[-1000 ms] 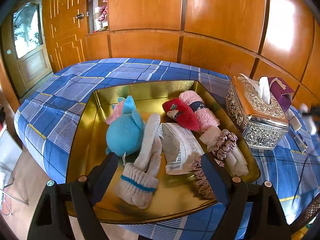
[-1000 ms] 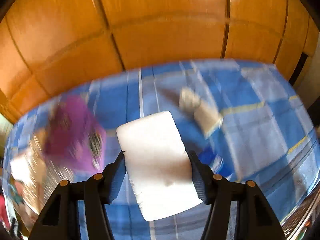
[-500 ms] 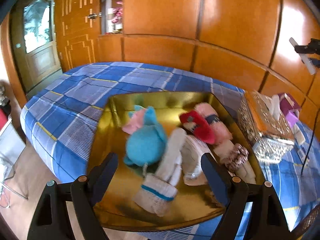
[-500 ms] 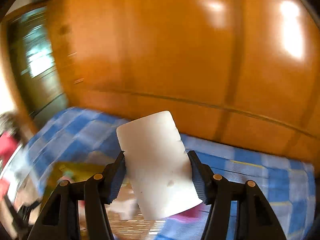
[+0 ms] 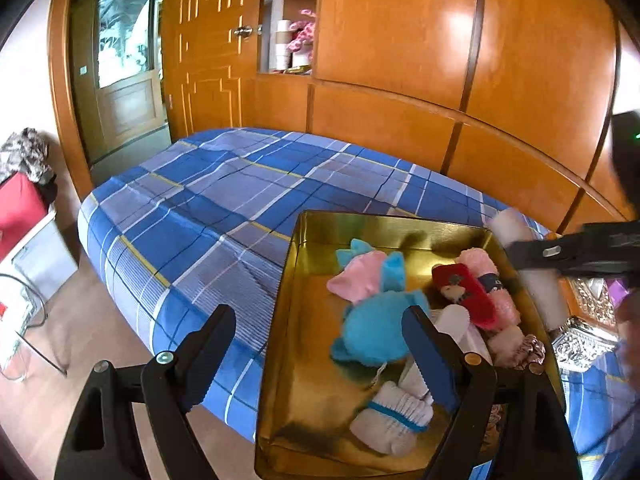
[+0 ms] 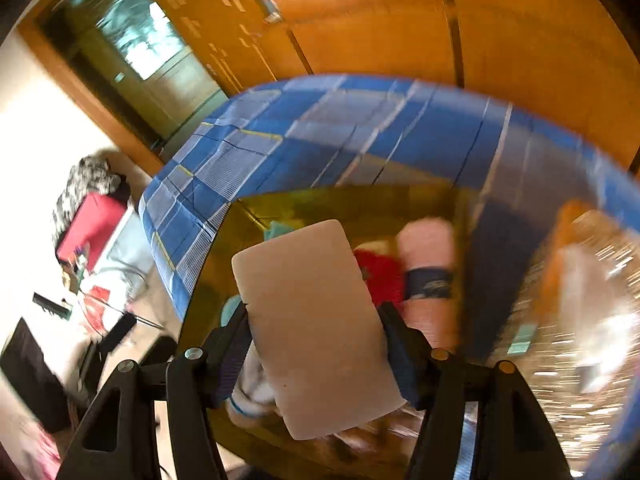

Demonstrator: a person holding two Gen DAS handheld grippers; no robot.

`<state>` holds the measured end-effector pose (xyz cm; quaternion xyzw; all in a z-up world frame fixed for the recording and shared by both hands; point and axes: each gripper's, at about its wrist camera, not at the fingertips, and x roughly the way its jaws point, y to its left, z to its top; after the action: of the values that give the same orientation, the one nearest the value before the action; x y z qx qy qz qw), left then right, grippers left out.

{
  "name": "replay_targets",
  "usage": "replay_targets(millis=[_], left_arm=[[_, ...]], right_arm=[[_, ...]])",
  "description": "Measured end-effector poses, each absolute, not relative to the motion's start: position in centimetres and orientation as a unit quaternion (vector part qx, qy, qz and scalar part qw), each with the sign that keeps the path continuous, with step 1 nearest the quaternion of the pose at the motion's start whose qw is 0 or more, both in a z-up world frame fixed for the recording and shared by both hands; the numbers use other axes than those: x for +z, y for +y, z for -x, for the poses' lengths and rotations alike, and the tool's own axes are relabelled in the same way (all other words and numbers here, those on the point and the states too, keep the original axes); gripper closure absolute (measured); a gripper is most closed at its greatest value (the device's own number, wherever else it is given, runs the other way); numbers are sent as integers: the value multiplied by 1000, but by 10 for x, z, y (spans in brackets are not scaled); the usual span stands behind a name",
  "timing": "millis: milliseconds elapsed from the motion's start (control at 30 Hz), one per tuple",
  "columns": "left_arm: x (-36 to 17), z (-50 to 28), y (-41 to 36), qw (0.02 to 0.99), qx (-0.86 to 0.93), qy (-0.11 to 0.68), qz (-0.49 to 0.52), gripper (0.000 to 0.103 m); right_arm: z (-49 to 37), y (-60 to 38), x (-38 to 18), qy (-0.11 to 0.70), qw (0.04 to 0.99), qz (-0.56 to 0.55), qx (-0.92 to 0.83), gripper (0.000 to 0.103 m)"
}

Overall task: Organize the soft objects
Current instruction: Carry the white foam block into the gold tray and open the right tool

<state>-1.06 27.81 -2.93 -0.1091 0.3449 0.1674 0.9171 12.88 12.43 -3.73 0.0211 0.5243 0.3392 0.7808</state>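
Note:
A gold tray point(image 5: 312, 380) lies on the blue plaid bed and holds a blue plush toy point(image 5: 372, 332), a pink plush point(image 5: 362, 282), a red roll point(image 5: 464, 292), a pink roll point(image 5: 486, 270), white socks point(image 5: 394, 416) and a scrunchie point(image 5: 528, 350). My left gripper point(image 5: 320, 360) is open and empty, low at the tray's near left side. My right gripper point(image 6: 316, 344) is shut on a white sponge pad point(image 6: 316, 320) above the tray point(image 6: 208, 300); it shows in the left wrist view point(image 5: 568, 254) at the tray's right edge.
A silver tissue box point(image 5: 584, 332) stands right of the tray. The plaid bed point(image 5: 224, 208) stretches left to its edge, with floor, a red box point(image 5: 20, 208) and clutter beyond. Wooden wall panels point(image 5: 400, 60) run behind the bed.
My right gripper swung the white pad from the bed's right side over to above the tray. My left gripper shifted left and lifted; the tray now sits to its right.

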Motion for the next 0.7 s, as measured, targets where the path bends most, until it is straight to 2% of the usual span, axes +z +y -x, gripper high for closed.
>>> replay_targets(millis=[133, 267, 700], left_arm=[[-31, 10, 276, 918, 163, 345, 106, 17], [-34, 7, 270, 919, 158, 347, 97, 17], [-38, 6, 258, 920, 152, 352, 87, 15]], right_arm=[[-132, 146, -63, 538, 779, -27, 320, 37], [-133, 153, -72, 538, 782, -24, 314, 30], [-114, 131, -35, 470, 819, -34, 328, 27]])
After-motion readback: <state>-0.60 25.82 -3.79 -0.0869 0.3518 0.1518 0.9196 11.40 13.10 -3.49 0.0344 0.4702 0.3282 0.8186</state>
